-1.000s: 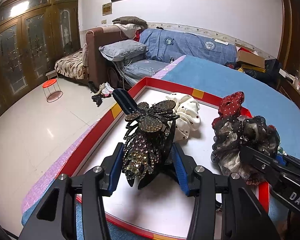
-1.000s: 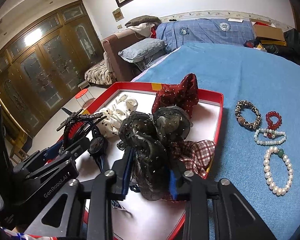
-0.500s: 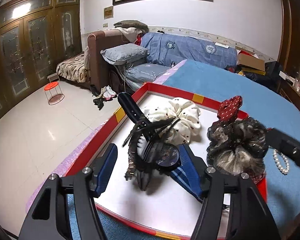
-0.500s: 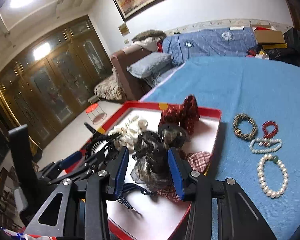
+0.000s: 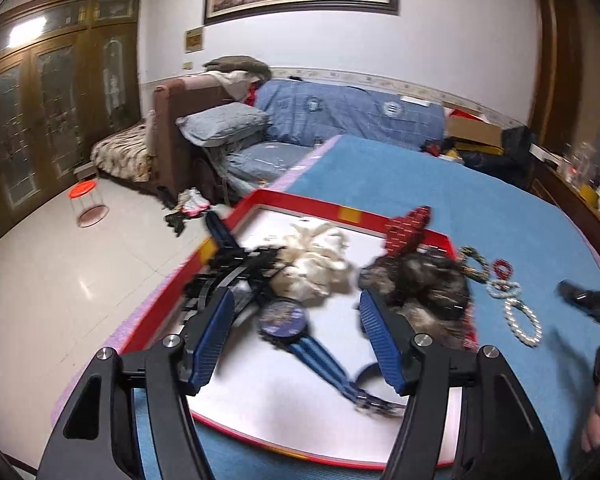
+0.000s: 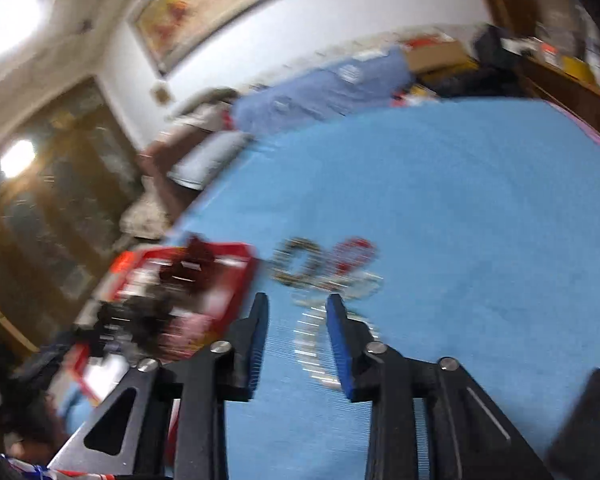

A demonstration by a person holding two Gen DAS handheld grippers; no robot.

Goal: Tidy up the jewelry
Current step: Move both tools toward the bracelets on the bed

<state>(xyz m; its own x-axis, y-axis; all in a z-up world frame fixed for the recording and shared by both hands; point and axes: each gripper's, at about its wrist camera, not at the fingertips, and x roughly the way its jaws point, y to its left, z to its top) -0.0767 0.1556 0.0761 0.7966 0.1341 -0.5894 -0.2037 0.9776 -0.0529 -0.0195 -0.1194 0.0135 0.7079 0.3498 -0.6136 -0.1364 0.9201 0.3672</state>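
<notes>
Left wrist view gives me the red-rimmed tray with its white floor, sitting on the blue-covered table. My left hand-held gripper hangs over the near half of the tray with its blue-padded fingers spread wide and nothing between them. Under it lies a wristwatch with a round dark face and a blue strap trailing toward me. Just left of the watch I see a black toothed hair claw, smeared by motion blur, touching a cream scrunchie. On the tray's right side sits a dark gauzy scrunchie, with a red dotted bow propped behind it against the rim.

I count four bracelets on the cloth just beside the tray's right edge: a mottled brown one, a small red bead one, a small pale bead one, and a larger loop of white pearls.

Right wrist view is heavily blurred. My right hand-held gripper is above the blue cloth near the bracelets, fingers parted and gripping nothing, with the pearl loop streaked between and beyond them. The tray shows to its left.
</notes>
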